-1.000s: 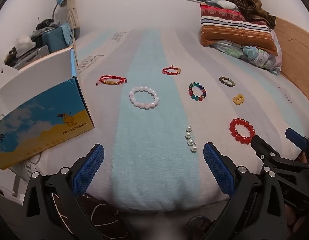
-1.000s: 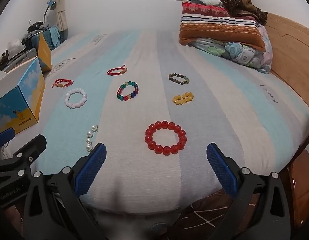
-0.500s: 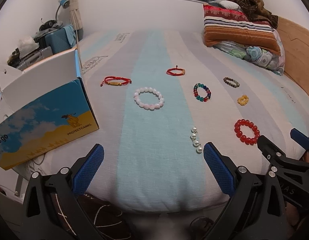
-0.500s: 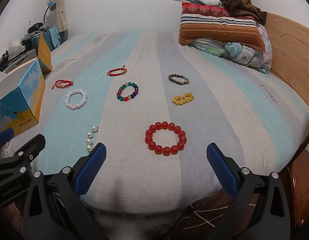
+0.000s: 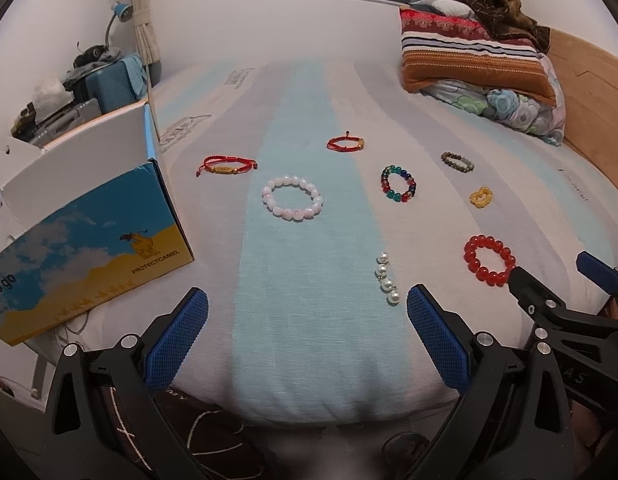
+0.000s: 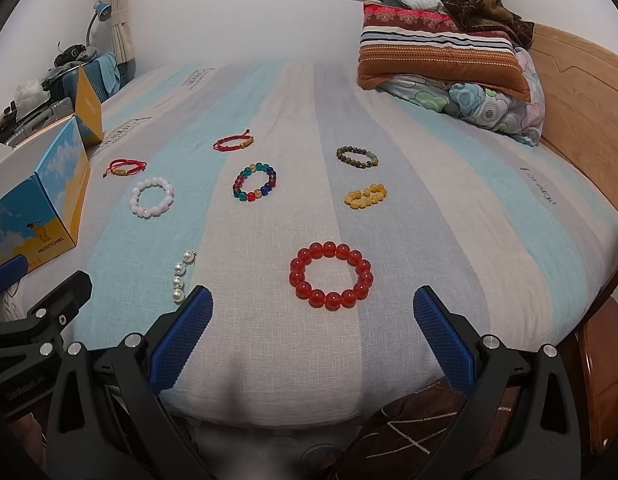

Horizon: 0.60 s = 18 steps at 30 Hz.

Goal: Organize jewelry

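Several bracelets lie spread on a striped bed (image 5: pixel 309 100). A red bead bracelet (image 6: pixel 331 275) lies just ahead of my right gripper (image 6: pixel 313 308), which is open and empty. A short pearl strand (image 5: pixel 387 278) lies just ahead of the right finger of my left gripper (image 5: pixel 307 312), also open and empty. Further off lie a pink-white bead bracelet (image 5: pixel 292 197), a multicolour bead bracelet (image 6: pixel 254 181), a yellow bead bracelet (image 6: pixel 365 196), a brown-green bead bracelet (image 6: pixel 357 156) and two red cord bracelets (image 5: pixel 226 165) (image 5: pixel 345 143).
An open blue and yellow cardboard box (image 5: pixel 89 232) stands at the bed's left edge. Pillows (image 5: pixel 477 60) are stacked at the far right by the wooden headboard (image 6: pixel 581 92). Luggage and clutter (image 5: pixel 89 80) stand beyond the box.
Both grippers have drawn back slightly and tilted; the bracelets sit a little lower and farther in the left view. Nothing on the bed has moved.
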Available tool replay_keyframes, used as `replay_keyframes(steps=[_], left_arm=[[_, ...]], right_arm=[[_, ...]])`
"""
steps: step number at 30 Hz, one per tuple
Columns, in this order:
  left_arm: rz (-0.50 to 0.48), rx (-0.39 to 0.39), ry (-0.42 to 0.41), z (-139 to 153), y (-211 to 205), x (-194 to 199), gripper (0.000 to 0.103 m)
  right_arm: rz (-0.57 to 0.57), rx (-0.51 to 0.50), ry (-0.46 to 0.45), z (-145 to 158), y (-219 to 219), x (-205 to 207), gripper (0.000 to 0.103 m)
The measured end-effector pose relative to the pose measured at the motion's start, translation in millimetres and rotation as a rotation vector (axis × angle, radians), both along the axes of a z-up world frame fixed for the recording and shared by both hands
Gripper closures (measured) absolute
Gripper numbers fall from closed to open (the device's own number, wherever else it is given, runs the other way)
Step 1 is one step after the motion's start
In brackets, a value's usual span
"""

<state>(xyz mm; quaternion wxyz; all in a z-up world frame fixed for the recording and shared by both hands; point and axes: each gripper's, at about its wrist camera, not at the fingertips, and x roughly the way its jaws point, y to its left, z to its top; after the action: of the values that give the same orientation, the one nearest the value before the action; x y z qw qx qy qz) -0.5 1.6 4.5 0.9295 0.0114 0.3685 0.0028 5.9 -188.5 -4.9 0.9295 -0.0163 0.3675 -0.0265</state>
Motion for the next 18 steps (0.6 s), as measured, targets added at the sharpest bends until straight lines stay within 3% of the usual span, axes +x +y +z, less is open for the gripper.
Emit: replay_keyframes(steps=[18], left_arm=[[0.008, -0.008, 0.001, 0.1, 2.0, 1.2, 0.006]], right_arm=[[-0.003, 0.002, 0.000, -0.8, -1.8, 0.8, 0.007]])
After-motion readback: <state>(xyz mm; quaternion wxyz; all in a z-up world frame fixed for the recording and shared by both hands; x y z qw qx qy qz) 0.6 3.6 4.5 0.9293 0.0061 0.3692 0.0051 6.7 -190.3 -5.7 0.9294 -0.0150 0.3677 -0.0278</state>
